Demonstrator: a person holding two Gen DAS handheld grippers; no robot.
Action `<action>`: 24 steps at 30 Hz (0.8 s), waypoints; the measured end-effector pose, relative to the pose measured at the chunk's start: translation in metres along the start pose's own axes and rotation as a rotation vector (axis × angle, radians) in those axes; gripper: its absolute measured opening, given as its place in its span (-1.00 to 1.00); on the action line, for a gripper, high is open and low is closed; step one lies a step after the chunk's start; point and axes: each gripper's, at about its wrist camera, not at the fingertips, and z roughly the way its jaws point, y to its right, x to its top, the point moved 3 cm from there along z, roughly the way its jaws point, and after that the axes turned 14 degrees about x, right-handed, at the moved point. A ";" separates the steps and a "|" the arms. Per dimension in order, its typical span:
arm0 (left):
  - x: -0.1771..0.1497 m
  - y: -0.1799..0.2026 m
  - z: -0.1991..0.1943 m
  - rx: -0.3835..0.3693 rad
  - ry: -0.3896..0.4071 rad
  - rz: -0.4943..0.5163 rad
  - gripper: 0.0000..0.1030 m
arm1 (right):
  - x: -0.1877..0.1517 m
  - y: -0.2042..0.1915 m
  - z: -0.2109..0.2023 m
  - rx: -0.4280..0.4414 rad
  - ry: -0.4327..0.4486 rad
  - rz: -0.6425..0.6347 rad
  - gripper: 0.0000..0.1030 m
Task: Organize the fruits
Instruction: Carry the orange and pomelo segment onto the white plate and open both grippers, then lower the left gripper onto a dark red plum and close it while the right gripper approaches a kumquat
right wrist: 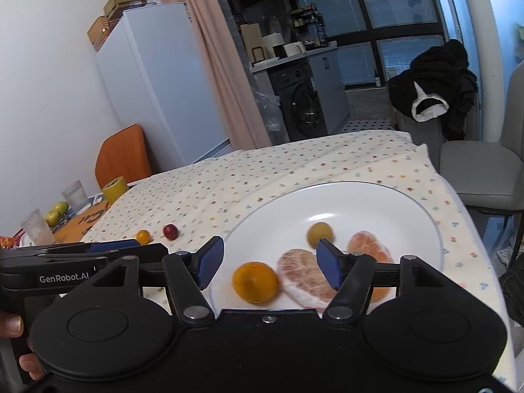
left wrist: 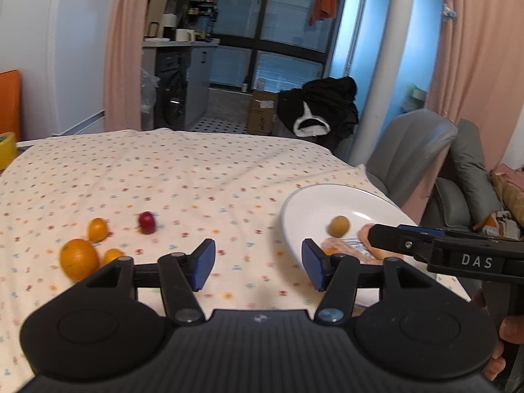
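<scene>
Your left gripper (left wrist: 258,263) and right gripper (right wrist: 270,263) both had fingers spread wide, gripping nothing. The right hovered over the white plate (right wrist: 376,203), where an orange (right wrist: 255,282) and peeled segments (right wrist: 304,278) lay; other fruit (left wrist: 78,258) sat on the desk.

Beyond the far edge of the worktop, peach curtains (left wrist: 122,49) frame a small kitchen nook with a grey counter (right wrist: 294,54), a dark washing machine (right wrist: 304,106) and dark-framed windows (left wrist: 288,9) glowing blue. A white fridge (right wrist: 157,82) stands along the left wall, an orange chair (right wrist: 121,154) beside it. Black clothing (left wrist: 322,108) is heaped near a white pillar (left wrist: 389,65); a grey chair (left wrist: 416,150) sits at the right corner.
</scene>
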 end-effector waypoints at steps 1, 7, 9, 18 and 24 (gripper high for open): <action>0.000 -0.005 -0.001 0.008 0.001 -0.006 0.14 | 0.000 -0.003 0.001 0.005 0.000 -0.004 0.26; -0.002 -0.028 -0.007 0.056 -0.010 -0.026 0.32 | -0.001 -0.022 0.011 0.053 -0.011 -0.031 0.45; -0.004 -0.035 -0.009 0.068 -0.009 -0.039 0.37 | -0.001 -0.027 0.016 0.064 -0.018 -0.038 0.47; -0.015 -0.064 -0.012 0.124 -0.029 -0.068 0.42 | -0.002 -0.044 0.031 0.111 -0.032 -0.057 0.90; -0.022 -0.078 -0.009 0.137 -0.045 -0.084 0.48 | -0.002 -0.055 0.039 0.152 -0.043 -0.060 1.00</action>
